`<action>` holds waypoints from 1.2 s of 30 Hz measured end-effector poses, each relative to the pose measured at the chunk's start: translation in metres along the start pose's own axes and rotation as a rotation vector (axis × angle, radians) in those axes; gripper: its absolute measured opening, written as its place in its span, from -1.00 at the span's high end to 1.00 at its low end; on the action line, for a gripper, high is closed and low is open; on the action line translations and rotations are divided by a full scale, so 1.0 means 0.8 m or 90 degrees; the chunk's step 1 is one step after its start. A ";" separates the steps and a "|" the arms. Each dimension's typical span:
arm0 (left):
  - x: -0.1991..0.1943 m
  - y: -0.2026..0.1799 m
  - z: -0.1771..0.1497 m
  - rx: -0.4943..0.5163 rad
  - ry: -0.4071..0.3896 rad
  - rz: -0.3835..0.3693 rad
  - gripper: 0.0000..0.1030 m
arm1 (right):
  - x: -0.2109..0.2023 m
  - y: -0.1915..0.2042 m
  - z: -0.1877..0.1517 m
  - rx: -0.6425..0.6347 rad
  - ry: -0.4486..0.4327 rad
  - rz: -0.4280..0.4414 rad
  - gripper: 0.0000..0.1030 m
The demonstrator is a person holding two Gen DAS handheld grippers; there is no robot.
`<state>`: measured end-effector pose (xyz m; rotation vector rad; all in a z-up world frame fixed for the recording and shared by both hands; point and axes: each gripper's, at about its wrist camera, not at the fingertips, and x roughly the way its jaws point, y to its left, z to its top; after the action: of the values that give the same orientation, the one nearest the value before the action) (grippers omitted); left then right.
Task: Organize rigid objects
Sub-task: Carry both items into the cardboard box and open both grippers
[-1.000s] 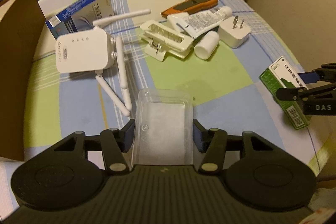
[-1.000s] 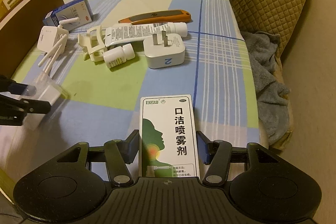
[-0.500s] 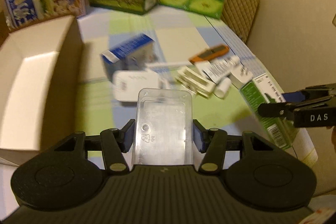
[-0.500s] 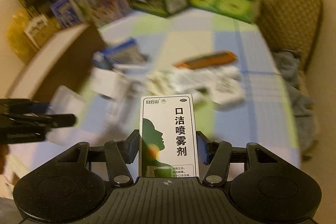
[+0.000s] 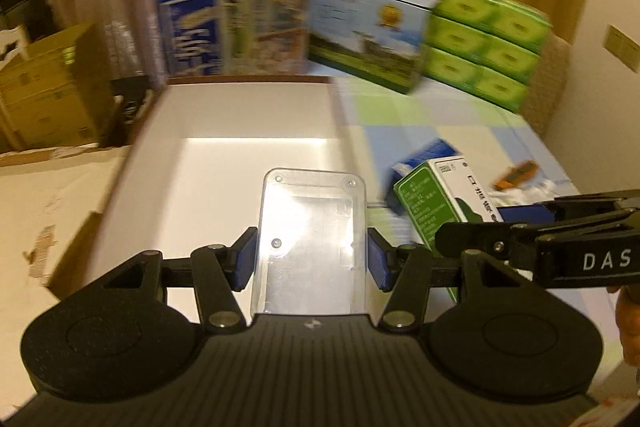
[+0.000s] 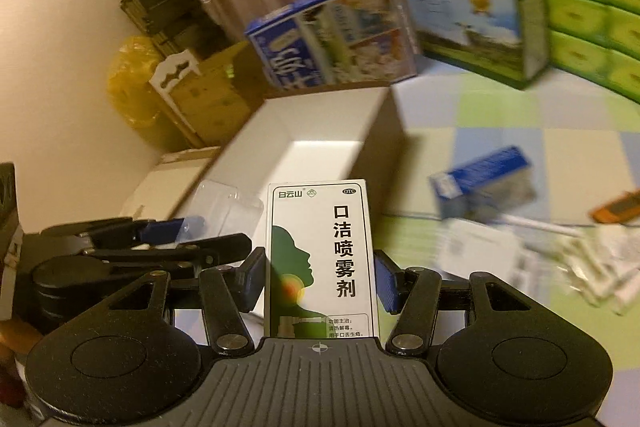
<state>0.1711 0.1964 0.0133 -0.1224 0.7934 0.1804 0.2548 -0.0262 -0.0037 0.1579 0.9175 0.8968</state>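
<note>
Clear case (image 5: 312,235): transparent rigid plastic, rectangular, rounded corners, empty; clamped at both long sides, held over the white interior of the open box (image 5: 224,131). Spray carton (image 6: 320,259): white and green, head silhouette, Chinese print; upright, clamped at both sides, just beside the box's near right corner.

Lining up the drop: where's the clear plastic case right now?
In the left wrist view, the clear plastic case sits clamped in the left claw, held over the open white box, with the green spray box just to its right.
</note>
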 end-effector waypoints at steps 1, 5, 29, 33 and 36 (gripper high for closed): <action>0.001 0.013 0.001 -0.004 0.000 0.007 0.00 | 0.014 0.013 0.006 0.004 0.000 0.003 -0.01; 0.015 0.063 0.007 -0.021 0.010 0.033 0.00 | 0.060 0.041 0.025 0.021 0.005 0.004 -0.01; 0.115 0.119 -0.001 -0.019 0.132 0.010 -0.05 | 0.189 0.065 0.037 0.033 0.095 -0.119 -0.07; 0.116 0.120 -0.004 -0.019 0.137 0.008 -0.05 | 0.189 0.067 0.036 0.024 0.100 -0.122 -0.10; 0.117 0.123 -0.004 -0.024 0.139 0.011 -0.05 | 0.188 0.067 0.036 0.018 0.100 -0.129 -0.10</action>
<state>0.2127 0.3028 -0.0599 -0.1727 1.0092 0.1997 0.2865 0.1252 -0.0538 0.0174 1.0729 0.7157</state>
